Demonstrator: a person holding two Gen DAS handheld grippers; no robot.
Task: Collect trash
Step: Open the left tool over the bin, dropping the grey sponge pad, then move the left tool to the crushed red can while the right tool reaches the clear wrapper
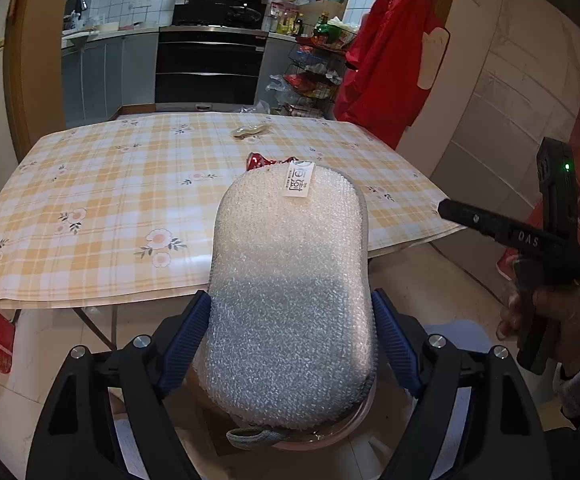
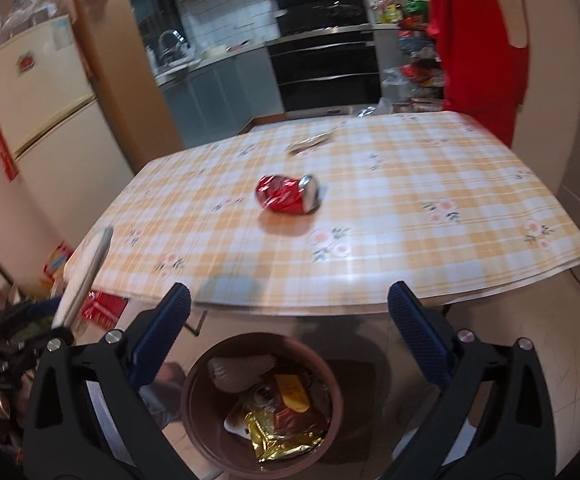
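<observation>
My left gripper point(image 1: 290, 296) is shut on a white bubbly sponge point(image 1: 290, 240) with a grey rim; the blue pads press its two sides. The sponge hangs over the table's near edge and above the brown bin's rim point(image 1: 330, 438). A crushed red can point(image 2: 286, 196) lies mid-table; in the left wrist view the sponge hides most of the can point(image 1: 256, 160). A crumpled clear wrapper point(image 2: 310, 142) lies farther back. My right gripper point(image 2: 289, 289) is open with nothing between its pads, above the brown bin point(image 2: 192, 400), which holds a gold wrapper point(image 2: 282, 436) and other scraps.
The table point(image 2: 430, 200) has a yellow checked cloth. A fridge point(image 2: 42, 100) stands at the left, a red garment point(image 2: 478, 40) hangs at the right, and an oven point(image 2: 326, 76) is behind. A hand point(image 1: 546, 312) shows at the right of the left wrist view.
</observation>
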